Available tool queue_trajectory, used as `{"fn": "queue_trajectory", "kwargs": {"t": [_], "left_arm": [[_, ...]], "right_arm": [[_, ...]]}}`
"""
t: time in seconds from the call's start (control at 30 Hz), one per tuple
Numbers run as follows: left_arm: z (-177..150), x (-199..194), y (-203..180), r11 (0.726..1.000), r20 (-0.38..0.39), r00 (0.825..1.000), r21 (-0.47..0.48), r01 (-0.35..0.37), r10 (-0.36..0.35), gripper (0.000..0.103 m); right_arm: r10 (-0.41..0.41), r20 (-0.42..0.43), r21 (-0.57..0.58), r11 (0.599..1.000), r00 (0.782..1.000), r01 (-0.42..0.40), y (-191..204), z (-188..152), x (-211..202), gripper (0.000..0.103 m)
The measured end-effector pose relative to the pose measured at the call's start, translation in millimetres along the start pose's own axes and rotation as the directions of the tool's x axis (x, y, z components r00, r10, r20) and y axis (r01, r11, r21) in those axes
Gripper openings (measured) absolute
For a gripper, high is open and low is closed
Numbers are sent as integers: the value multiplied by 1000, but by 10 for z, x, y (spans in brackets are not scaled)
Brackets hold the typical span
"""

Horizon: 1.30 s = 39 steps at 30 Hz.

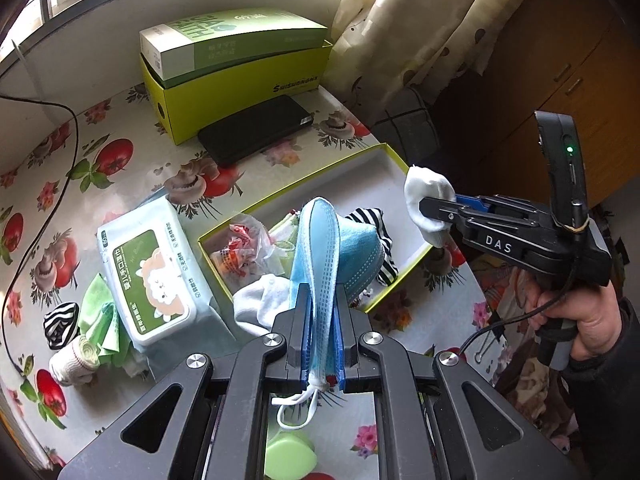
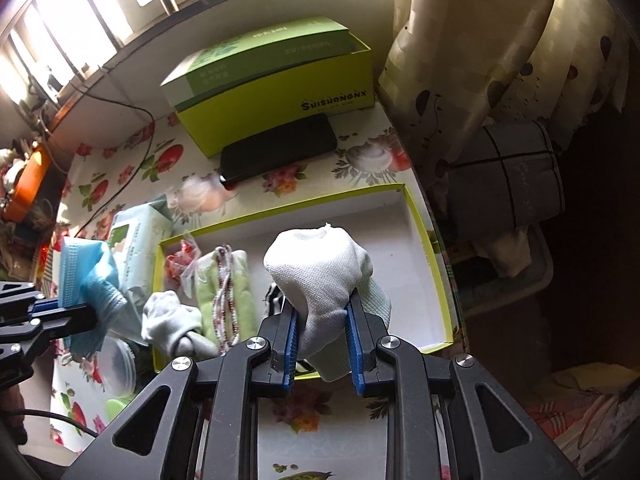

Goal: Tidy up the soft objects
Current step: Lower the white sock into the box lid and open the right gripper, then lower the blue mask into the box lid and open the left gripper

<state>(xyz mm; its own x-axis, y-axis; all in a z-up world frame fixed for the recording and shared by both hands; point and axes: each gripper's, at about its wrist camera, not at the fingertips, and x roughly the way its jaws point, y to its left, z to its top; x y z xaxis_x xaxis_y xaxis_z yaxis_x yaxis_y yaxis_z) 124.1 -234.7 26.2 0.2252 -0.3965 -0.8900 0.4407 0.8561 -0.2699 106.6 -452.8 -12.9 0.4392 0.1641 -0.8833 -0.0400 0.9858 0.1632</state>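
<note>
Both tongs clamp cloth: left tongs (image 1: 320, 300) pinch blue mask (image 1: 324, 248) (folded), right tongs (image 2: 322, 312) white sock (image 2: 320, 268)

— Where does my left camera sit?

— Just behind my left tongs (image 1: 320, 300), looking steeply down along them at the flowered table (image 1: 120, 152), close above the shallow box lid (image 1: 384, 152).

— And my right one?

— Behind my right tongs (image 2: 324, 312), tipped down the same way, also close over the shallow box lid (image 2: 404, 192).

— What do they share?

— That lid, the tall green box (image 1: 240, 92) and the black phone (image 1: 256, 128) behind it. Each also catches the other's tongs at its edge.
</note>
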Motion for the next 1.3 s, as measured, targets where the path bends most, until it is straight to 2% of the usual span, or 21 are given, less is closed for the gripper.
{"fn": "queue_trajectory", "kwargs": {"t": [0.3, 0.43, 0.6, 0.87, 1.1, 1.17, 1.3], "left_arm": [[146, 109, -32, 1000, -6, 1000, 13, 2, -2, 10], [230, 188, -59, 1000, -16, 1000, 24, 2, -1, 9], [354, 345, -92, 999, -36, 999, 44, -3, 4, 10], [568, 724, -242, 989, -75, 996, 144, -26, 37, 10], [732, 1076, -380, 972, -105, 993, 232, -30, 56, 11], [766, 1156, -401, 971, -117, 992, 239, -25, 54, 14], [812, 1222, -421, 967, -108, 992, 251, -35, 64, 28]], "right_arm": [[-109, -80, 8, 994, 991, 110, -175, 76, 411, 22], [-84, -96, 43, 995, 992, 88, -238, 47, 505, 32], [-55, -45, 84, 995, 997, 58, -252, 10, 367, 43], [-25, 11, 117, 993, 1000, 24, -229, -95, 90, 44], [0, 17, 136, 991, 1000, -2, -241, -214, -6, 44], [4, 12, 144, 990, 1000, -5, -254, -240, -1, 44], [9, 10, 150, 989, 1000, -11, -248, -249, -3, 44]]}}
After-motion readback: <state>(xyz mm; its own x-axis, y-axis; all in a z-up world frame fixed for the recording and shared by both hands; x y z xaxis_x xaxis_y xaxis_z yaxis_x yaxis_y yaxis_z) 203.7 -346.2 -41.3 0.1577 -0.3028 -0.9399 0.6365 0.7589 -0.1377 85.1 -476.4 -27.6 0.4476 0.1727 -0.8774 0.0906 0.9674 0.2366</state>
